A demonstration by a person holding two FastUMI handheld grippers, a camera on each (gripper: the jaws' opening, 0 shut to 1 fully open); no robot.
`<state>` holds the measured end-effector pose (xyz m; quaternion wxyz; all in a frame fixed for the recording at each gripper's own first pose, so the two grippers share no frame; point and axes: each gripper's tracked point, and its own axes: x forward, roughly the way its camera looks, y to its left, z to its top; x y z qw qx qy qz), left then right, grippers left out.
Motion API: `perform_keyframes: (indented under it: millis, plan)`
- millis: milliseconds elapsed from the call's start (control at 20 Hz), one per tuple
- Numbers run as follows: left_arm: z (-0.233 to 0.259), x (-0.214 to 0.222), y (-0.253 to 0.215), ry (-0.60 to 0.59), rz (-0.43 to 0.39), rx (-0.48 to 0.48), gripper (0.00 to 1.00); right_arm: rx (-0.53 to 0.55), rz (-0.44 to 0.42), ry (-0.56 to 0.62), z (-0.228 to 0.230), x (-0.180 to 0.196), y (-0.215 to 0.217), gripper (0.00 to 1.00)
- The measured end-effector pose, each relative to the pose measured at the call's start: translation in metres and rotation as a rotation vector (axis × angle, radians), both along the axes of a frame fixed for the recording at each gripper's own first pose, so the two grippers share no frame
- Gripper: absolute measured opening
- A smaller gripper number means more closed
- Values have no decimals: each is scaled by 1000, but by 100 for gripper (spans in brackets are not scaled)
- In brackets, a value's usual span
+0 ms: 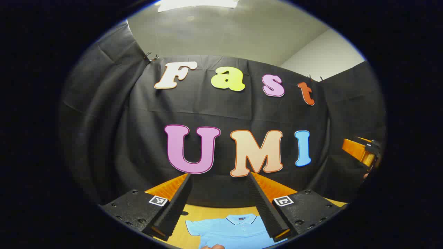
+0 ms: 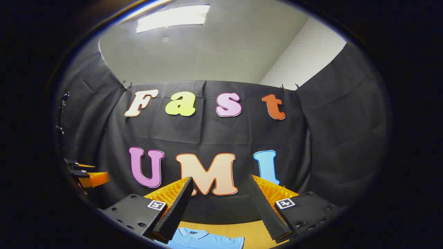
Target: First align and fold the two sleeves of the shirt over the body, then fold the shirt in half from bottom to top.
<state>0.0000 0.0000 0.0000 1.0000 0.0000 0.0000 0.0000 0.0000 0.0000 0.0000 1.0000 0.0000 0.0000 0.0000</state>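
While both grippers hang in the air above the table, the light blue shirt (image 1: pixel 232 231) lies flat on the wooden table (image 1: pixel 211 211) below them, its collar toward the far black cloth wall (image 1: pixel 114 138) and a short sleeve spread out to the left. The left gripper (image 1: pixel 219 180) has its two fingers spread wide apart with nothing between them, and the shirt's collar shows in the gap, well below the fingertips. At the right edge of the left gripper view the right gripper (image 1: pixel 361 152) shows, also held up off the table. In the right gripper view that gripper (image 2: pixel 221 181) likewise has its fingers spread and empty, with the shirt (image 2: pixel 204 240) seen low between them on the table (image 2: pixel 238 230), collar and shoulder visible. The left gripper (image 2: pixel 84 174) appears at the left edge of that view, raised in front of the cloth wall (image 2: pixel 328 138). A pale ceiling with a light panel (image 2: pixel 173 17) rises above the cloth
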Motion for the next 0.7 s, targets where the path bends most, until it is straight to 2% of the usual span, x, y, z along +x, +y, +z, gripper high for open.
perform_keyframes:
  millis: [50,100,150,300,450,700]
  plan:
    - [-8,3,5,31,9,7,96,0,9,16,-9,1,7,98]
    - [-14,4,10,43,18,10,93,-10,30,34,-16,4,13,100]
    - [-14,4,12,39,31,3,93,-29,39,55,-25,5,11,96]
    - [-20,6,13,40,70,-30,94,-36,32,118,-44,14,-3,98]
    - [-27,6,5,54,65,-39,95,-14,18,152,-56,18,-16,100]
    - [-24,8,0,39,62,-45,95,-50,2,152,-56,20,-26,98]
